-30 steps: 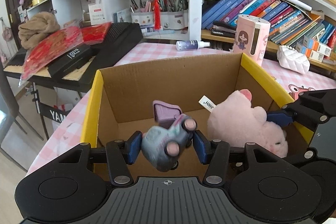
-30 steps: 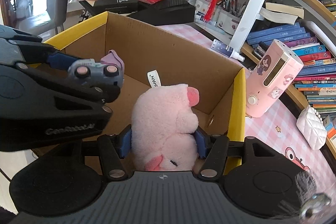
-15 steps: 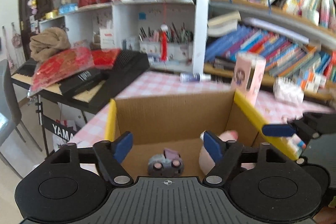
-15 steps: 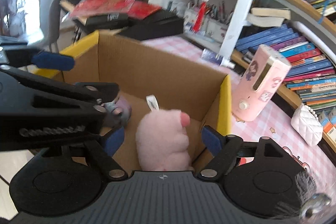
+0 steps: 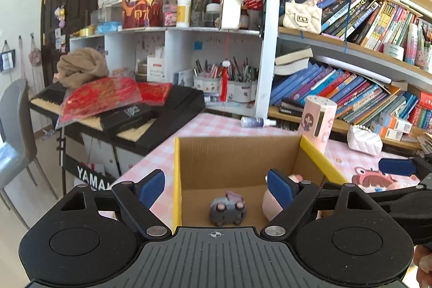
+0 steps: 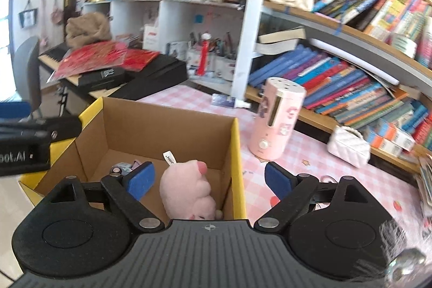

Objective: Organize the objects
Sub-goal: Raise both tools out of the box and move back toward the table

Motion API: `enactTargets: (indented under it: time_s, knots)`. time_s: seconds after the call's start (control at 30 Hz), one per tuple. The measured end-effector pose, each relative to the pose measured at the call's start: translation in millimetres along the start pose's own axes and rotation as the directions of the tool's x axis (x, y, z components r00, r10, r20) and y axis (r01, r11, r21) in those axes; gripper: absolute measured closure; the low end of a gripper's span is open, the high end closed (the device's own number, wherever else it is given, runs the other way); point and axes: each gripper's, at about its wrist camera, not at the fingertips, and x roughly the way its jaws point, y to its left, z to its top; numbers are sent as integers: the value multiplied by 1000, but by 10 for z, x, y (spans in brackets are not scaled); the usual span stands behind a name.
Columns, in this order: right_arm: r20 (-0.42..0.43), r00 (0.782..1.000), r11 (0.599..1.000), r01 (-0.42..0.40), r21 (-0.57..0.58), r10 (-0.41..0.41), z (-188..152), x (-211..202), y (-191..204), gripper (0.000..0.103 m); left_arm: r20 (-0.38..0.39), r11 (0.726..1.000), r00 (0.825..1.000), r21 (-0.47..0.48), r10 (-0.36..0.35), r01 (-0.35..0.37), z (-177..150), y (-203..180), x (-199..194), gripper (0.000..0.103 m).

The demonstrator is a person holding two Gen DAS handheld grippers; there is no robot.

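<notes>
A cardboard box (image 5: 237,153) with yellow flaps stands on the pink checked table. On its floor lie a small grey-blue toy car (image 5: 227,211) with pink wheels and a pink plush pig (image 6: 189,188), side by side. My left gripper (image 5: 216,186) hovers above the box's near edge, its jaws still opening, and nothing is between them. My right gripper (image 6: 209,180) hangs over the box's right side above the pig, jaws also opening, pads clear of the plush. The car (image 6: 121,168) is partly hidden behind the right gripper's left finger.
A pink cylindrical appliance (image 6: 275,120) stands right of the box, with a white quilted purse (image 6: 348,145) further right and a small spray bottle (image 5: 256,122) behind. Bookshelves line the back. A black keyboard (image 5: 162,112) piled with red packets sits left, a grey chair (image 5: 13,131) beyond.
Both grippers have let go: the car and the pig now lie on the box floor. Both sets of jaws have spread wide and both grippers have risen and drawn back from the box.
</notes>
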Motion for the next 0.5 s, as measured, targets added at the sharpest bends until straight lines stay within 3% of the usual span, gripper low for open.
enactTargets:
  time_s: [0.2, 0.5]
  knots:
    - [-40, 999, 999, 28, -16, -28, -157, -165, 98, 13, -24, 1000, 1000, 15, -1, 2, -162, 41, -142, 18]
    - [-125, 991, 999, 44, 25, -41, -481, -420, 270, 13, -119, 1000, 993, 18, 3, -1, -469, 102, -346, 14]
